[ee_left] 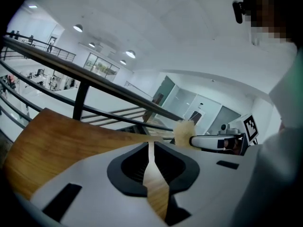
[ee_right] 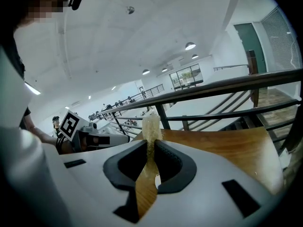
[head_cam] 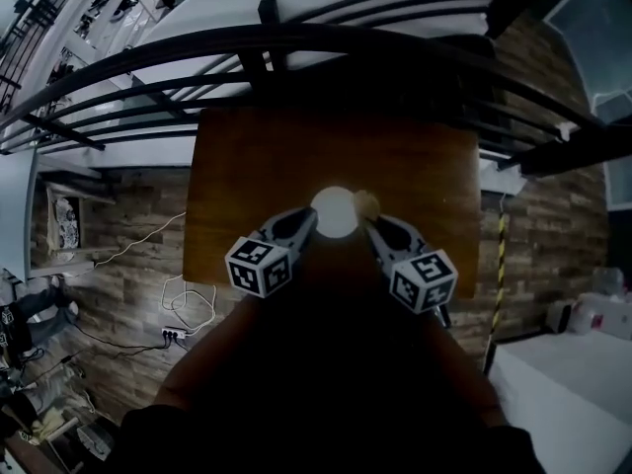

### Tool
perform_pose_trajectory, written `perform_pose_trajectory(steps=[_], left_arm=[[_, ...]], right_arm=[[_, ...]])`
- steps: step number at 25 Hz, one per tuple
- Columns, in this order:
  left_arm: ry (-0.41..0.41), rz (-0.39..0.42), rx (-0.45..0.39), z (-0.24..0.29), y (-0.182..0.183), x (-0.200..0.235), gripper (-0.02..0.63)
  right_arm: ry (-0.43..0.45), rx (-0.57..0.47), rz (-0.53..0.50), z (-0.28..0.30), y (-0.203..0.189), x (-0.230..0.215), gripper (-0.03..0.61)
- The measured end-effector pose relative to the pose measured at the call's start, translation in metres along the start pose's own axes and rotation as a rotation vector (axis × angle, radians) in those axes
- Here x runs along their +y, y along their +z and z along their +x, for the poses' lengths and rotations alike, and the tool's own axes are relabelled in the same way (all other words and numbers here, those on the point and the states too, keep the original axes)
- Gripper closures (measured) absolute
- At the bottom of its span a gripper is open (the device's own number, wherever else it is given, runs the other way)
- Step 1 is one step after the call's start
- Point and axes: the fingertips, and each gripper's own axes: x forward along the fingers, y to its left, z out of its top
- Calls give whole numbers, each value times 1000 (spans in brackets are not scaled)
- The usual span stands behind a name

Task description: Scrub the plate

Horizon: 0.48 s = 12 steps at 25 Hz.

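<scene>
A small white plate (head_cam: 336, 212) lies in the middle of a wooden table (head_cam: 247, 166). My left gripper (head_cam: 308, 220) has its tips at the plate's left rim. In the left gripper view its jaws (ee_left: 151, 148) stand a narrow slit apart, with pale wood showing through; the plate is hidden there, so I cannot tell whether the rim lies between them. My right gripper (head_cam: 373, 223) is shut on a yellowish sponge (head_cam: 366, 203) at the plate's right rim. The sponge (ee_right: 151, 124) sticks up out of the right gripper's closed tips (ee_right: 151, 143), and it shows across from the left gripper too (ee_left: 183, 132).
A black railing (head_cam: 296, 42) runs along the table's far edge, with an open drop behind it. The floor is wood planks, with a white cable and a power strip (head_cam: 176, 336) at the left. The table ends a short way either side of the grippers.
</scene>
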Motion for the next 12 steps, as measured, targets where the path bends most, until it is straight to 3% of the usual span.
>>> perform_pose_trajectory(steps=[12], left_arm=[[88, -94, 224, 53, -79, 63, 481]], right_arm=[[7, 213, 61, 50, -58, -67, 528]])
